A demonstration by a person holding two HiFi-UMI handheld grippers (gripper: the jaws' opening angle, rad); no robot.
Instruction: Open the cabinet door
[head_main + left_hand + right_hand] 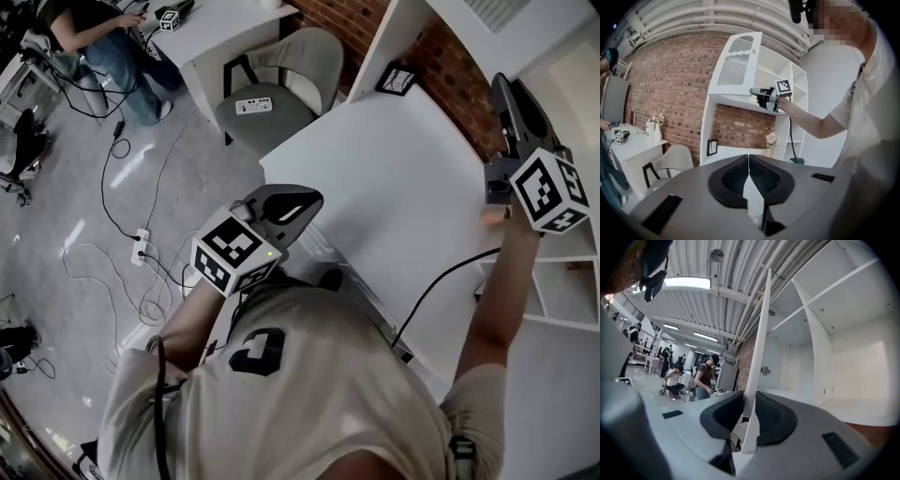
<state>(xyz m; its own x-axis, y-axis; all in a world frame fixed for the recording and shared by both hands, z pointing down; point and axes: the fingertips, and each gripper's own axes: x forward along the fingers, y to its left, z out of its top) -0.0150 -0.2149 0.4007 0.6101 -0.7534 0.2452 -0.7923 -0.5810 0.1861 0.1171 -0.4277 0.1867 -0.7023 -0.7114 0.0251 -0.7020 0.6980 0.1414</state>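
The white cabinet door (736,65), with a slatted panel in its front, hangs on the upper left part of the tall white cabinet (799,89), beside the cabinet's open shelves. In the right gripper view it shows edge-on as a thin white strip, with the bare white inside of the cabinet to its right. The right gripper (751,399) is clamped on this edge, one black ribbed pad on each side of the panel. Seen from the left gripper view, it takes the door at the lower corner next to the open shelves, with the person's arm stretched out to it.

The left gripper (749,159) is held back from the cabinet in front of the person's chest. Its jaws are closed together with nothing between them.

On the cabinet's lower shelf, a black picture frame (712,146) leans near the left edge and a small bunch of pale flowers (772,139) stands near the right edge. A red brick wall (670,84) runs behind the cabinet. A grey upholstered chair (281,84) stands on the floor just left of the cabinet, with a white power strip (253,106) on its seat. A black cable (441,281) trails down from the right gripper.
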